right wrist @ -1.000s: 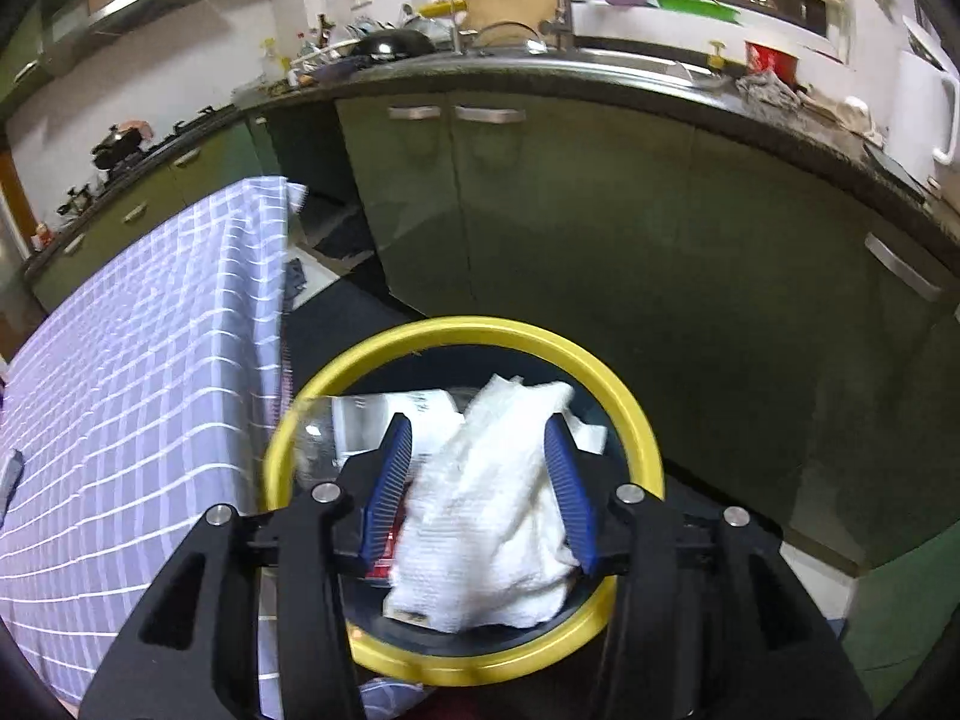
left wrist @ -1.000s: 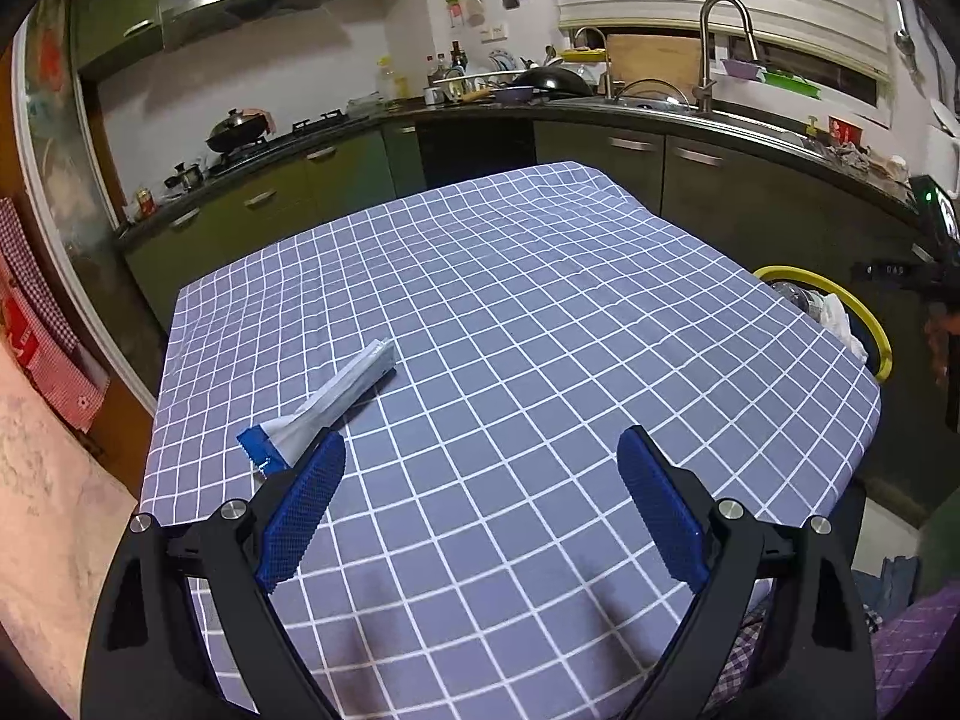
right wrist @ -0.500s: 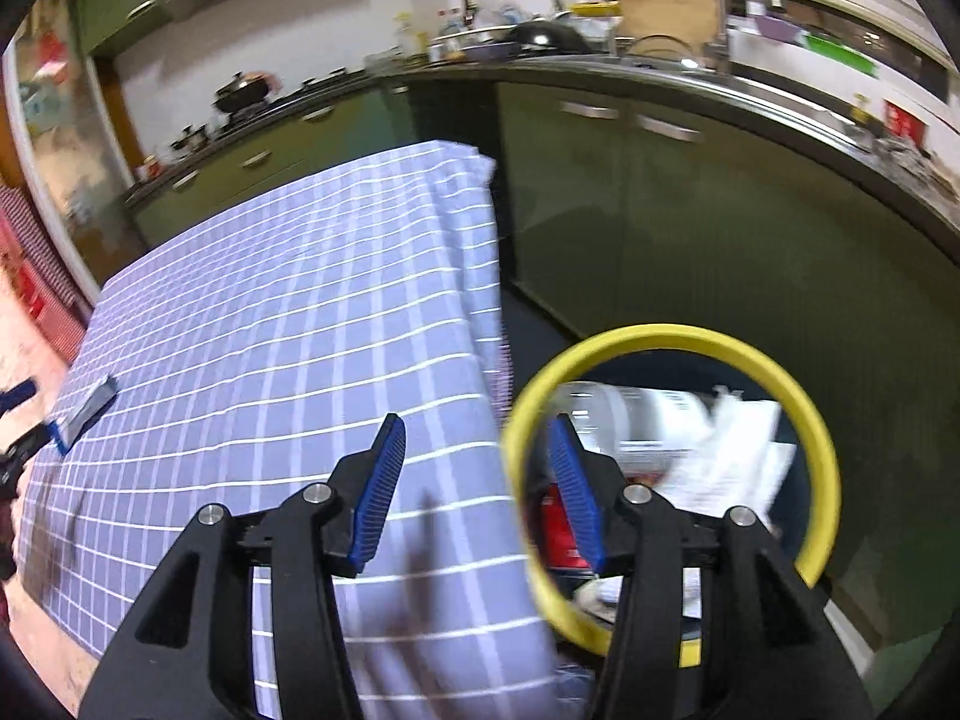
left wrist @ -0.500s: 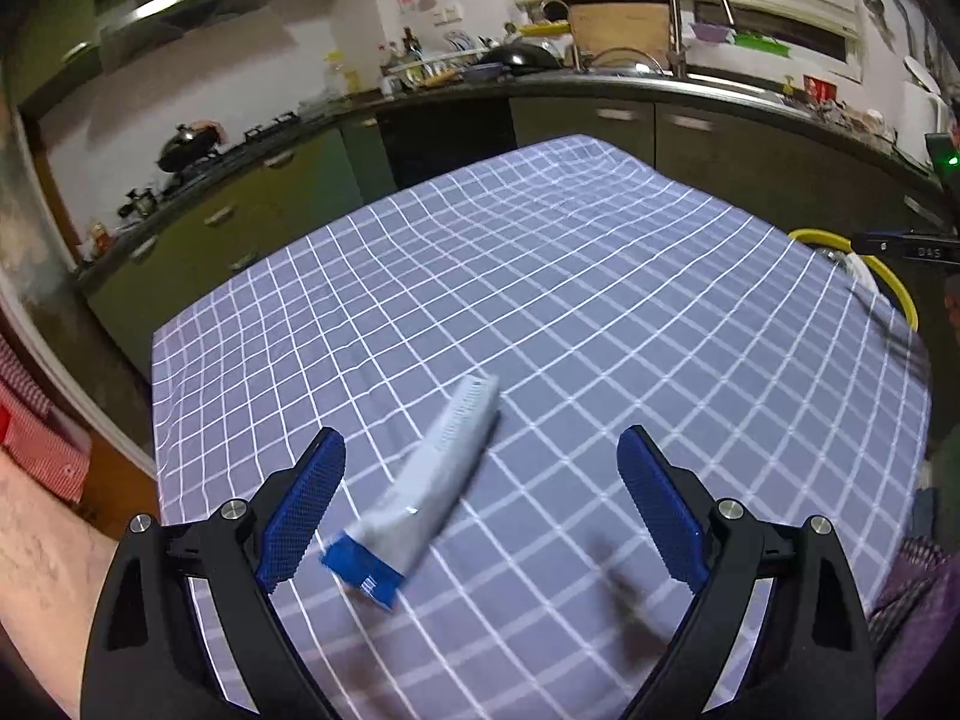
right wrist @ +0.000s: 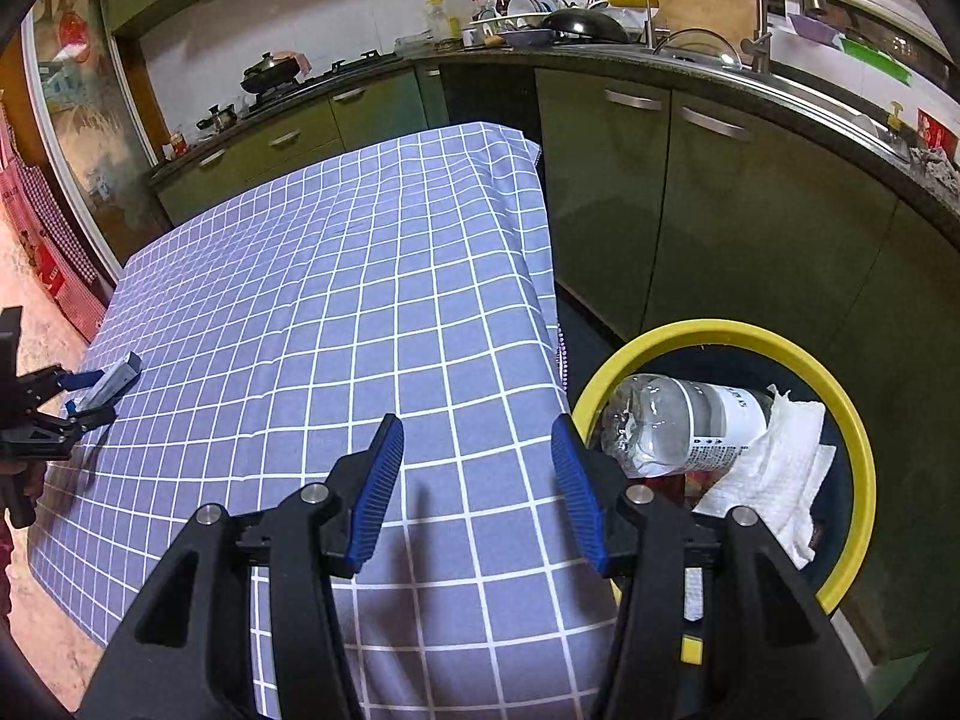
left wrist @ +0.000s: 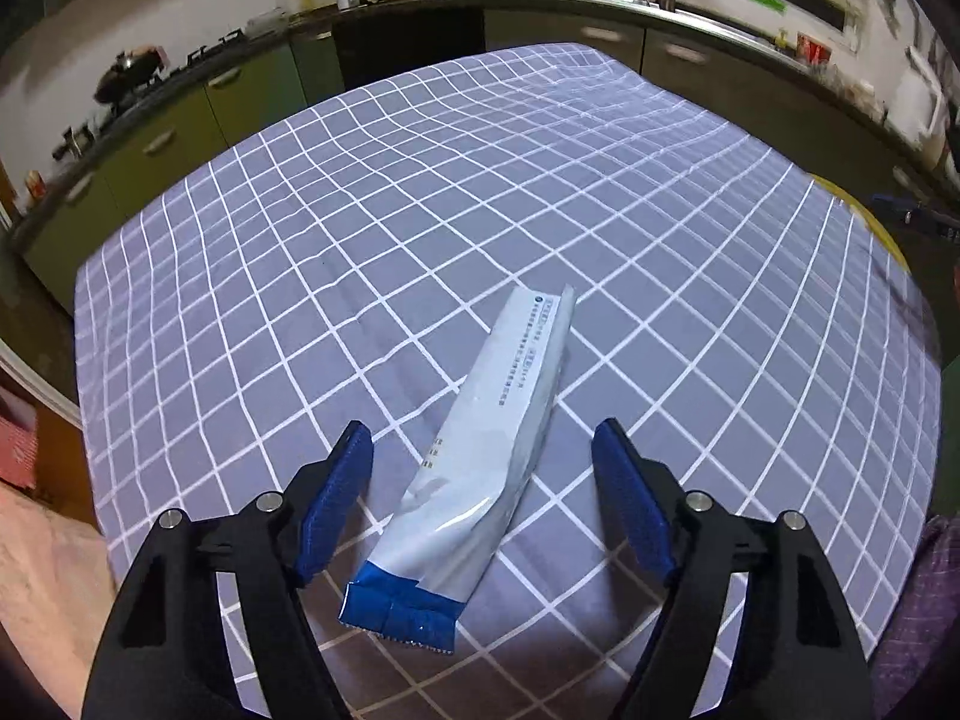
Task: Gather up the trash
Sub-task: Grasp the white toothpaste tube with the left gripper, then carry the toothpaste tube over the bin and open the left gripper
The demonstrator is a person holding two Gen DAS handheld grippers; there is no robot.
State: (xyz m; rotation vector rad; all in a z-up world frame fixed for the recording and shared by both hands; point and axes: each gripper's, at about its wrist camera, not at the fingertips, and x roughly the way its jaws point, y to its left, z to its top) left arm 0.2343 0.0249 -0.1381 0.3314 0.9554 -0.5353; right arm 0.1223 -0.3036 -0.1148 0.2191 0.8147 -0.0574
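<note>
A long white wrapper with a blue end [left wrist: 480, 468] lies on the checked tablecloth [left wrist: 420, 210]. My left gripper [left wrist: 483, 492] is open, its two blue pads on either side of the wrapper's near half, apart from it. The wrapper also shows small at the table's left end in the right wrist view [right wrist: 111, 381], with the left gripper [right wrist: 75, 399] around it. My right gripper [right wrist: 477, 474] is open and empty above the table's right edge. Beside it stands a yellow-rimmed bin [right wrist: 840, 396] holding a clear plastic bottle [right wrist: 672, 420] and a white paper towel [right wrist: 774, 456].
Dark green kitchen cabinets [right wrist: 690, 192] and a counter with a sink run behind and to the right of the table. A stove with pots [right wrist: 270, 69] is at the back left. The bin's yellow rim [left wrist: 864, 219] peeks past the table's right edge.
My left gripper has closed in on the wrapper, which now lies between its pads. My right gripper has let go of the paper towel into the bin and swung left over the table edge.
</note>
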